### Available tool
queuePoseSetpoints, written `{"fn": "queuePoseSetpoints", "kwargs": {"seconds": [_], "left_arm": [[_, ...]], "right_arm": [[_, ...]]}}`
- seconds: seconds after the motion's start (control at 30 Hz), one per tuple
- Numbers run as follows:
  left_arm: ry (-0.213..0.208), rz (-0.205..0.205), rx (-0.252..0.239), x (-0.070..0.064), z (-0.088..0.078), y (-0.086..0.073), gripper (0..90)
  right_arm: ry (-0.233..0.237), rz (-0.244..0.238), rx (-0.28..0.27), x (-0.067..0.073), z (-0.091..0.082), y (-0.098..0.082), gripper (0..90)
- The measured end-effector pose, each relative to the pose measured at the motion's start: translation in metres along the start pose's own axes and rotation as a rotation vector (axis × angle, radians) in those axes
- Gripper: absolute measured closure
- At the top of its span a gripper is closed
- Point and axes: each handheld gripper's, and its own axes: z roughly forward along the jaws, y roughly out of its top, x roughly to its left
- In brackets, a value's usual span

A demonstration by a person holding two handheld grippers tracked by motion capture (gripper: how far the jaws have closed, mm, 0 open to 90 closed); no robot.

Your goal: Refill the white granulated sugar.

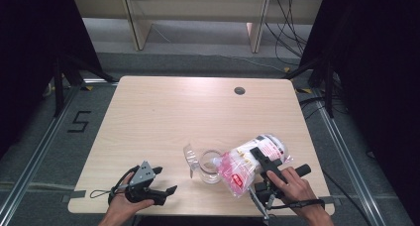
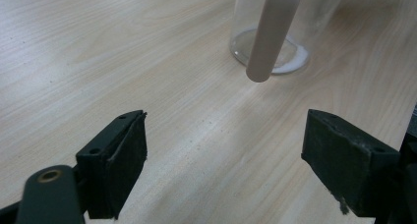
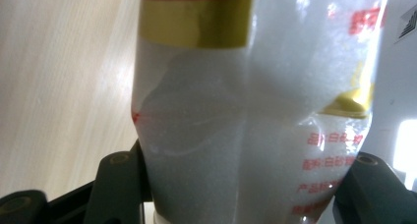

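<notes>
Two grippers on my screen: right gripper (image 1: 266, 165) pinching a white-powder bag (image 1: 247, 164) tipped toward the glass jar (image 1: 210, 167) at its 9 o'clock, left gripper (image 1: 161, 180) spread wide.

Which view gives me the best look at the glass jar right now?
The high view: the glass jar shows whole on the table, with the bag's mouth tipped at its rim. The left gripper view catches its lower part beyond open tongs. In the right gripper view, the bag fills the foreground.
</notes>
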Motion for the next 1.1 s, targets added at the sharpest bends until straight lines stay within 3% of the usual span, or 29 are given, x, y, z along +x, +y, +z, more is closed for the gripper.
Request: {"fn": "queuePoseSetpoints", "kwargs": {"seconds": [0.07, 0.1, 0.17, 0.27, 0.3, 0.4, 0.47, 0.5, 0.7, 0.73, 0.77, 0.87, 0.93, 1.0, 1.07, 1.1], "left_arm": [[0.005, 0.013, 0.014, 0.0010, -0.0010, 0.0005, 16.8], [0.005, 0.008, 0.013, 0.0007, -0.0009, 0.0004, 16.8], [0.003, 0.003, 0.002, -0.0001, -0.0006, -0.0001, 16.8], [0.003, 0.006, 0.001, 0.0005, -0.0004, 0.0002, 16.8], [0.003, 0.002, 0.001, 0.0003, -0.0003, 0.0001, 16.8], [0.008, 0.003, 0.013, 0.0004, -0.0013, 0.0007, 16.8], [0.007, 0.008, 0.003, 0.0008, -0.0009, 0.0003, 16.8], [0.011, 0.010, 0.007, 0.0006, -0.0015, 0.0005, 16.8], [0.009, 0.007, 0.003, 0.0008, -0.0011, 0.0003, 16.8], [0.007, 0.002, 0.008, 0.0007, -0.0012, 0.0006, 16.8], [0.006, 0.002, 0.010, 0.0006, -0.0012, 0.0005, 16.8], [0.013, 0.014, 0.009, 0.0009, -0.0016, 0.0005, 16.8], [0.015, 0.008, 0.020, 0.0004, -0.0027, 0.0010, 16.8], [-0.004, -0.019, 0.005, 0.0009, -0.0020, 0.0004, 16.8], [0.002, 0.013, 0.009, 0.0033, -0.0027, 0.0010, 16.9], [0.004, 0.013, 0.013, 0.0031, -0.0029, 0.0011, 16.8]], "right_arm": [[0.003, 0.003, 0.006, -0.0004, -0.0002, -0.0003, 43.8], [-0.020, -0.029, -0.018, -0.0019, 0.0016, -0.0006, 43.9], [-0.003, -0.047, 0.002, -0.0017, 0.0011, -0.0002, 44.0], [-0.016, -0.062, -0.005, -0.0022, 0.0014, -0.0008, 44.2], [-0.016, -0.088, -0.010, -0.0040, 0.0016, -0.0013, 44.3], [-0.005, -0.053, 0.010, -0.0028, 0.0010, -0.0020, 44.5], [-0.001, -0.062, 0.016, -0.0026, 0.0014, -0.0022, 44.5], [0.003, -0.090, 0.024, -0.0049, 0.0006, -0.0013, 44.6], [0.012, -0.062, 0.047, -0.0036, -0.0013, -0.0002, 44.9], [0.013, -0.065, 0.049, -0.0041, -0.0015, 0.0000, 45.0], [0.003, -0.112, 0.031, -0.0077, -0.0004, 0.0008, 45.0], [-0.006, -0.098, 0.038, -0.0063, -0.0012, 0.0012, 45.1], [0.007, -0.083, 0.053, -0.0059, -0.0022, 0.0018, 45.2], [-0.006, -0.101, 0.045, -0.0065, -0.0021, 0.0025, 45.4], [-0.024, -0.139, 0.033, -0.0085, -0.0011, 0.0039, 45.4], [-0.010, -0.118, 0.048, -0.0070, -0.0023, 0.0040, 45.5]]}}
